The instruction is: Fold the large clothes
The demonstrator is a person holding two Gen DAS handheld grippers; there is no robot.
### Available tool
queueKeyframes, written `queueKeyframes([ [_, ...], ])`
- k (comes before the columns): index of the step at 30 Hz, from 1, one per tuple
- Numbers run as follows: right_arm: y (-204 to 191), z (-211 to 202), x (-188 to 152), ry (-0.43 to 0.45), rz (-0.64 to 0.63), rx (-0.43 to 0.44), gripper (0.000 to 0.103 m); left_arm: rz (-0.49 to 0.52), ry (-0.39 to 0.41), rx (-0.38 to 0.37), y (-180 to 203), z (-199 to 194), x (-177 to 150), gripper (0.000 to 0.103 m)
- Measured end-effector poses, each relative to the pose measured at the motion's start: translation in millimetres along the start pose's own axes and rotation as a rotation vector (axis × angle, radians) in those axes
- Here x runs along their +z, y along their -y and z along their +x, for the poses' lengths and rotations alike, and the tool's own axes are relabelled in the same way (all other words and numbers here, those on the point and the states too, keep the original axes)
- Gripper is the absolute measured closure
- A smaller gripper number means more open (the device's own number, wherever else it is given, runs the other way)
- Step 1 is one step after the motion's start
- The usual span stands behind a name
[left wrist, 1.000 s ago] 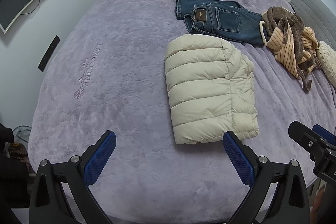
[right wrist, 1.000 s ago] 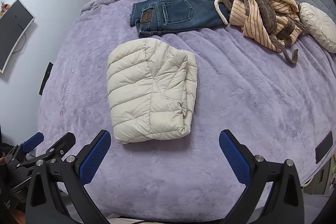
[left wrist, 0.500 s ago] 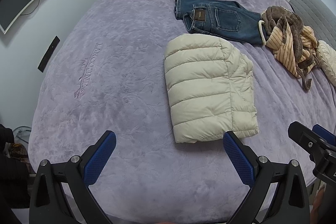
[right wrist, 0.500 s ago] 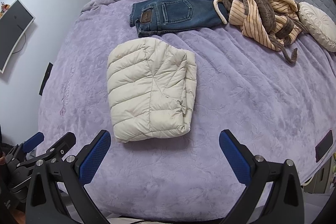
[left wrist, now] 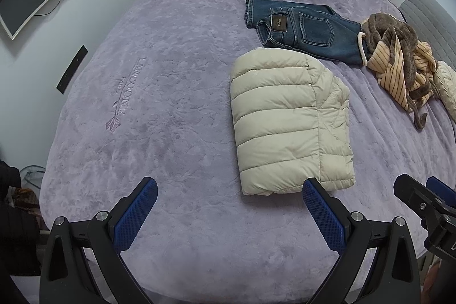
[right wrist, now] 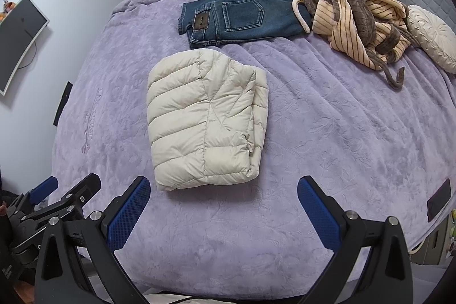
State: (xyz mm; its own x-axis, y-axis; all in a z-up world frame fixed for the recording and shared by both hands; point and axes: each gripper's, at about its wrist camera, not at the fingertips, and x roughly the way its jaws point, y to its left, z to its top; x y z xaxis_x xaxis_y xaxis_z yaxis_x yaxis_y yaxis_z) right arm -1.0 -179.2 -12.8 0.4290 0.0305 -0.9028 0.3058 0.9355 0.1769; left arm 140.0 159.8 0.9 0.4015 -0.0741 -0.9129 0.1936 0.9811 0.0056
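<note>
- Both my left claw [left wrist: 229, 201] and right claw [right wrist: 223, 198] hung released, grasping nothing.
- The folded puffer jacket [right wrist: 203, 124] lay just ahead; I judged pressing it flat would help.

Left gripper [left wrist: 229, 207]: jaws spread wide, nothing between blue pads [left wrist: 136, 211], held low at near edge of view. Right gripper [right wrist: 223, 205]: jaws equally wide, empty, same low pose. Grippers side by side, each visible at edge of other's view.
</note>
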Motion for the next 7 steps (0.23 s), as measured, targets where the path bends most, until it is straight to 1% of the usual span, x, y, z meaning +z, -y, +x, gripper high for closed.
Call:
queueKeyframes([
  [7, 0.4, 0.3, 0.7, 0.0, 0.001, 0.0, 0.0, 0.012, -0.006, -0.019, 2.6, -1.2, -1.2, 0.001],
])
